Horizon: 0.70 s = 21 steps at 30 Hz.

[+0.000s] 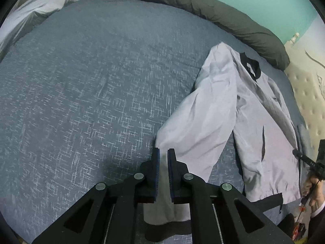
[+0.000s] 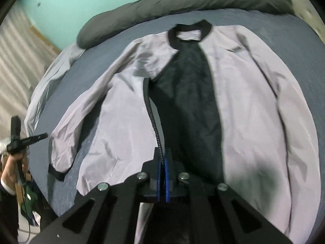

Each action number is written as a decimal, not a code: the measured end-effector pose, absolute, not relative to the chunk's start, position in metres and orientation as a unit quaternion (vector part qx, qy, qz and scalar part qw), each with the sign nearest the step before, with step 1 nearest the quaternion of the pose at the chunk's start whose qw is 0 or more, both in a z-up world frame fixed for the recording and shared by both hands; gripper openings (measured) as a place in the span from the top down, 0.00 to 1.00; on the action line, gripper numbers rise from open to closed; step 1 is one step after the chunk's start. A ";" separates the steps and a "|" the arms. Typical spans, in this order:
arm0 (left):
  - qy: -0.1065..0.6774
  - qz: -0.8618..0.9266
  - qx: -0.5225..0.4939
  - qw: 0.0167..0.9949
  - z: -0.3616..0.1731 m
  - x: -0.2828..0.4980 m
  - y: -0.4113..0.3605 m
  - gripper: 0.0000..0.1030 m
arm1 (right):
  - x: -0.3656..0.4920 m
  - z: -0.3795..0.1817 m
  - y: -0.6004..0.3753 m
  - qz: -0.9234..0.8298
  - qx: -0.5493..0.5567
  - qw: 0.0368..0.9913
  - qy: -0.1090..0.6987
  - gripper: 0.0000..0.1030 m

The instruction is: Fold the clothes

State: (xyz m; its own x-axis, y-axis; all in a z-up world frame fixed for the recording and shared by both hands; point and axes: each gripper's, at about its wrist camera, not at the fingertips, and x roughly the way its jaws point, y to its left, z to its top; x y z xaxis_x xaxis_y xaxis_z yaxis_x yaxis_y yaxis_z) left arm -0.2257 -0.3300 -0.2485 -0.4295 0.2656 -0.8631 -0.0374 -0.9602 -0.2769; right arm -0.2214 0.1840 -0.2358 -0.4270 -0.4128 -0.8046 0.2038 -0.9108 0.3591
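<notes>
The left tongs point(image 1: 163, 152) are nearly closed on the cuff end of the jacket's sleeve point(image 1: 203, 109), the pale cloth passing down between their blue pads. The right tongs point(image 2: 162, 158) are pinched tight on the zipper edge point(image 2: 155, 118) of the front panel near the hem, the teeth running straight into the jaws. From those two grips the grey jacket point(image 2: 243, 101) lies face up and open on the blue bed point(image 1: 91, 91), its dark lining showing down the middle. Its long axis runs away from the right tongs, hem close by and black collar point(image 2: 191, 28) far off toward the dark rolled duvet point(image 2: 182, 2). The held sleeve stretches out sideways from the body toward the left tongs, so the left hand is the nearer one to carry it across the chest, while the right hand is placed to bring the panel over the lining
</notes>
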 end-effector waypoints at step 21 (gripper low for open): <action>-0.098 0.737 -0.600 0.296 -0.303 -0.167 -0.133 0.68 | -0.231 -0.274 0.214 -0.809 0.545 0.166 -0.144 0.98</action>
